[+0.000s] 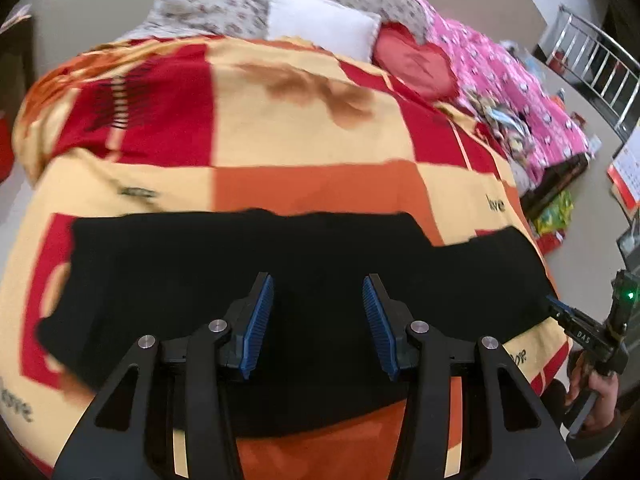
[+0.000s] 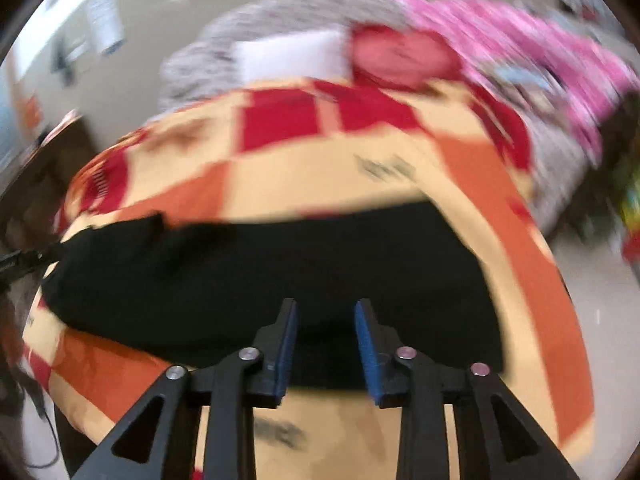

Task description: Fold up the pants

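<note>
Both grippers spread, empty: left gripper (image 1: pixel 318 292) and right gripper (image 2: pixel 326 312) above black pants (image 1: pixel 280 280) on blanket (image 1: pixel 320 136). Risk: a pinch at 12 o'clock snags blanket w/ pants, dragging fold askew.

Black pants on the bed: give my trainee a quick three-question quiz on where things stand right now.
1. True or false: the left gripper has its jaws apart with nothing clamped between the pads.
2. What do the black pants lie on? A) a bare wooden floor B) a checked red, orange and cream blanket C) a metal rack
3. Fill in: beyond the blanket, against the floral bedding, sits a ____ pillow.

Key:
1. True. The right gripper is open too; both are over the pants, gripping nothing.
2. B. The pants lie flat across the near part of the blanket.
3. White.
</note>
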`<state>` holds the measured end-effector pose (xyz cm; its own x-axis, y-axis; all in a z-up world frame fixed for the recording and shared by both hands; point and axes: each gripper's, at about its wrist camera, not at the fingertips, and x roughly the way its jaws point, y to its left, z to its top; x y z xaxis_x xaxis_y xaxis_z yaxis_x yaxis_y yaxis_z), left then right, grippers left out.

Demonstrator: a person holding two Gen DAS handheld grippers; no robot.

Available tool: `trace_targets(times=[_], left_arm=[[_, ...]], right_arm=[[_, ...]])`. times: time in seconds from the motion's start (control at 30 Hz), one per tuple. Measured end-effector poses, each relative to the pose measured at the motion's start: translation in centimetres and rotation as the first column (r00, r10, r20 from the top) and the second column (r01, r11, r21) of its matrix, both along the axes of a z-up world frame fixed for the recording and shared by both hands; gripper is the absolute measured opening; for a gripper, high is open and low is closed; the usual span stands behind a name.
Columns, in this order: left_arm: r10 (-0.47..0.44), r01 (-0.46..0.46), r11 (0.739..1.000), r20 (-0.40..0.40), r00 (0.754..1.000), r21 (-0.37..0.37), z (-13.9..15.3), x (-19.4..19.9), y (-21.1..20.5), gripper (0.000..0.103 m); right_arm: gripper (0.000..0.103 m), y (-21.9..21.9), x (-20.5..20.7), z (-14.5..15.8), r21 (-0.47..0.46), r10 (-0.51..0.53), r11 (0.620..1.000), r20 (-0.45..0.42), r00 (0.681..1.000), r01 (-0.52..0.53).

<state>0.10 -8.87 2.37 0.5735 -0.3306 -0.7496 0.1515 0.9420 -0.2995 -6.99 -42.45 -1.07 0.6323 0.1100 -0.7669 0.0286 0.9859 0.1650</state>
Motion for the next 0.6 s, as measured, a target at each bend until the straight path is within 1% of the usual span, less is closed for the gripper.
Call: trace_targets(times=[0.07,0.13,0.2,0.27,0.33,0.37,0.4,0.43,0.47,0.6], left_arm=[[-0.018,0.018,1.0,-0.02,1.0,0.01,-0.8,0.5,-1.4,0.046],[-0.024,0.024,0.999,-0.017,1.0,0.037,-1.2,0.6,-2.3,0.046],[-0.024,0.024,0.997,-0.009,1.0,0.075,-1.6,0.5,-3.1,0.047],[-0.026,0.026,0.995,-0.005,1.0,0.091,-1.9,0.3,-3.4,0.049],[-0.025,0.025,0.995,-0.002,1.0,0.096,-2.0,0.2,-3.6,0.049],[-0.023,0.023,0.995,-0.004,1.0,0.095,-2.1,0.3,-3.6,0.049],[-0.019,0.02,0.995,-0.008,1.0,0.093,-2.1,0.4,-3.6,0.049],[-0.015,0.017,0.996,-0.013,1.0,0.09,-2.1,0.4,-3.6,0.049],[-0.014,0.016,0.996,-0.019,1.0,0.087,-2.1,0.5,-3.7,0.049],[-0.047,0.049,0.997,-0.04,0.998,0.057,-1.5,0.2,-4.2,0.049]], right_arm=[[0.03,-1.5,0.2,-0.6,0.052,-0.044,0.998,-0.004,0.999,0.045],[0.03,-2.3,0.9,-0.9,0.128,-0.064,0.99,0.015,0.998,0.061],[0.031,-2.6,1.9,-1.3,0.165,-0.092,0.982,0.019,0.996,0.088],[0.032,-2.5,3.4,-1.9,0.192,-0.113,0.976,0.033,0.993,0.105],[0.032,-3.2,4.3,-2.2,0.246,-0.158,0.959,0.063,0.985,0.138],[0.024,-3.6,4.3,-2.4,0.263,-0.176,0.953,0.062,0.982,0.154],[0.012,-4.0,4.5,-2.3,0.28,-0.188,0.946,0.063,0.98,0.163],[0.011,-4.3,4.4,-2.2,0.304,-0.191,0.939,0.073,0.979,0.161],[0.009,-4.4,3.9,-1.8,0.308,-0.194,0.938,0.086,0.977,0.159],[0.008,-3.7,0.4,0.5,0.21,-0.153,0.97,0.139,0.978,0.122]])
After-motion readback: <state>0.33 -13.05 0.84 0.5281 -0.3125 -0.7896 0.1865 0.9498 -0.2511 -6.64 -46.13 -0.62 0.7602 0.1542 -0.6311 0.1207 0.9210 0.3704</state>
